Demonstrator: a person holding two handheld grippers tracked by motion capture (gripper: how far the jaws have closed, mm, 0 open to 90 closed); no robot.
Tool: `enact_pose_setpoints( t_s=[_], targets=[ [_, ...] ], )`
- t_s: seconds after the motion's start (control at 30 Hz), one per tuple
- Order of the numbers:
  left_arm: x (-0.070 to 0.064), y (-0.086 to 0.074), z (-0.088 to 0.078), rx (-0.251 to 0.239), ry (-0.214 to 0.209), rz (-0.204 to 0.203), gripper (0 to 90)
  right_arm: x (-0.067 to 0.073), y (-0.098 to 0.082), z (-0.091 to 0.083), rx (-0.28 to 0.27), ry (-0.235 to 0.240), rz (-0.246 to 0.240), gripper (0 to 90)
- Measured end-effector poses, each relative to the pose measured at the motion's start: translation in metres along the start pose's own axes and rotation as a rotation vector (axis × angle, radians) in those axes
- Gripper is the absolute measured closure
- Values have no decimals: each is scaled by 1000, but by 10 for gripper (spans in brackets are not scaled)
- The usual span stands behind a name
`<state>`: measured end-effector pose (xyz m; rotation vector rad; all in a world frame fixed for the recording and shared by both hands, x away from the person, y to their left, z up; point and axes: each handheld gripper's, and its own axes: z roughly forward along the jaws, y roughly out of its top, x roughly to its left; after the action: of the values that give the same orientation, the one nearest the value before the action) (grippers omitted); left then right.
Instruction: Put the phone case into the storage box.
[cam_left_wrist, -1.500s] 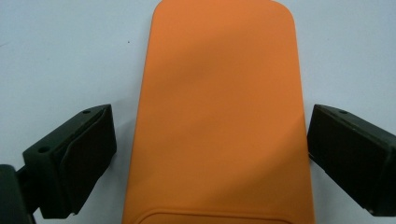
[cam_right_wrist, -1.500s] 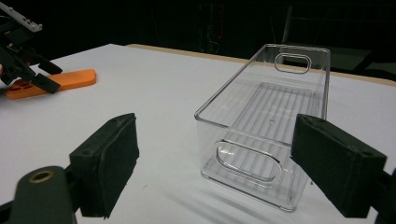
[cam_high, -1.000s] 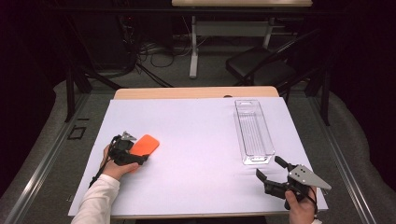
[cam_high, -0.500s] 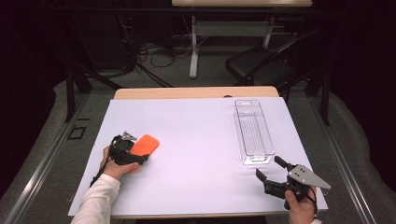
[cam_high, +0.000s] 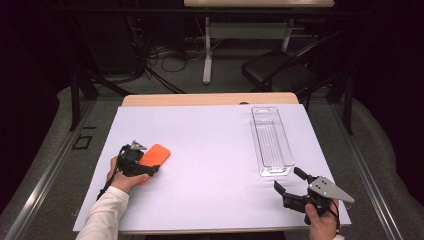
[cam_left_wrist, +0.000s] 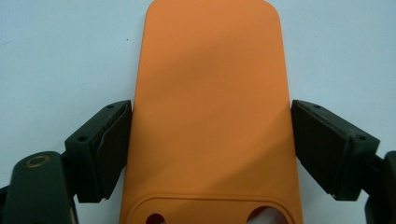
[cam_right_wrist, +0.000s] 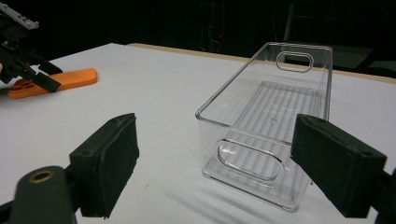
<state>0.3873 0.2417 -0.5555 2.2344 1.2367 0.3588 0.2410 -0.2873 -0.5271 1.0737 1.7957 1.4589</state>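
The orange phone case (cam_high: 154, 156) lies flat on the white table cover (cam_high: 210, 150), well to the left of the clear plastic bin (cam_high: 271, 141). In the left gripper view the case (cam_left_wrist: 210, 112) runs lengthwise between the two black jaws of the left gripper (cam_left_wrist: 210, 149). Its camera cutout end is nearest to the gripper body and its rounded far end points away. The left pad seems to meet the edge of the case, while beside the right pad a thin gap is visible. So the jaws stand wide on both sides of the case and do not press it.

From the high view the left gripper (cam_high: 150, 167) rests low on the case, on the side of the case that is away from the bin.

The right gripper (cam_high: 288, 181) is just in front of the near short end of the bin. Its jaws are spread wide and hold nothing. In the right gripper view the bin (cam_right_wrist: 271, 130) stands upright between and beyond the jaws, and it is apart from them.
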Motion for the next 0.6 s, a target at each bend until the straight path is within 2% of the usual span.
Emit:
enact_pose_setpoints(
  t_s=[0.23, 0.33, 0.6],
  targets=[
    [0, 2, -3, 3, -2, -17, 165, 0, 0, 0, -1, 0, 0, 144],
    [-1, 3, -6, -11, -2, -30, 165, 0, 0, 0, -3, -1, -4, 144],
    [-6, 8, -21, -27, -11, -24, 165, 0, 0, -1, -1, -2, -4, 144]
  ],
)
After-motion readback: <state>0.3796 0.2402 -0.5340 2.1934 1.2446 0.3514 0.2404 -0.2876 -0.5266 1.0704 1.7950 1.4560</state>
